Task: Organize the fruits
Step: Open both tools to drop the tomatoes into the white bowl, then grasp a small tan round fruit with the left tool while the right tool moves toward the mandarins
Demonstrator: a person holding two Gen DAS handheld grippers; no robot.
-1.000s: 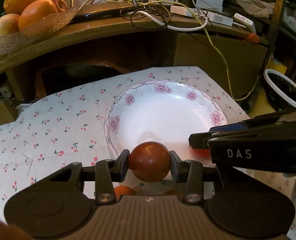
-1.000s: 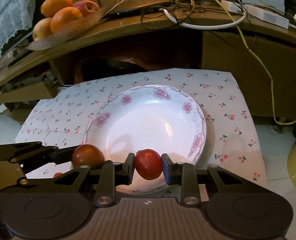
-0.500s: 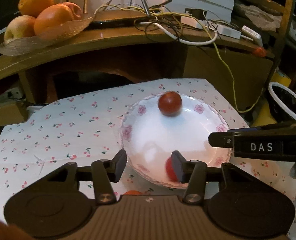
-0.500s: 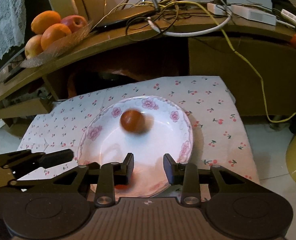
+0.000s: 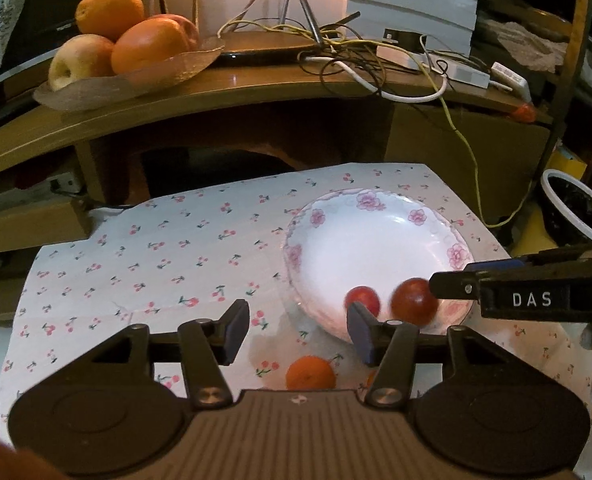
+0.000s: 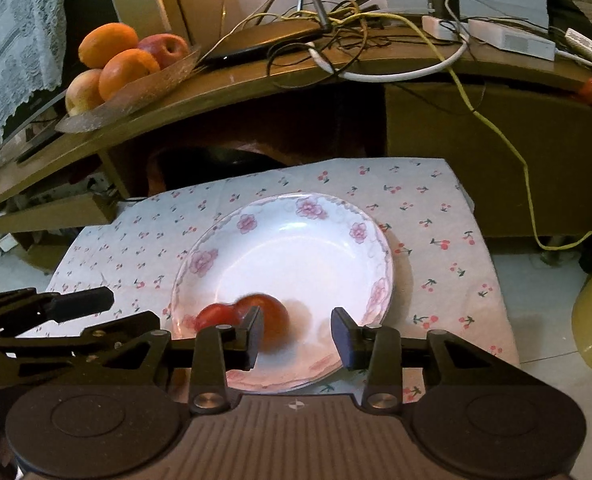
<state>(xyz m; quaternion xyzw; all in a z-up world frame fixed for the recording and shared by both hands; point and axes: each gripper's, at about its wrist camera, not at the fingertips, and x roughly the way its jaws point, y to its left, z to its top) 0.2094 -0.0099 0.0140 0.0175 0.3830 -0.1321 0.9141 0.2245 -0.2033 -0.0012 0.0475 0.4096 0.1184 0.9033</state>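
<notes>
Resting side by side at the plate's [image 6: 379, 264] near edge, two tomatoes [image 6: 274, 316] lie free; both the left gripper [image 5: 297, 330] and right gripper [image 6: 297, 336] have just been opening, nothing between their jaws

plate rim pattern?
Pink flowers on white, around the plate rim. Clearest in the right wrist view.

Both handheld rigs look the same: ribbed grey-brown body, black linkage arms with silver screws, dark blue pads [image 5: 359, 328], white "DAS" lettering [image 5: 531, 299] on one side.
</notes>
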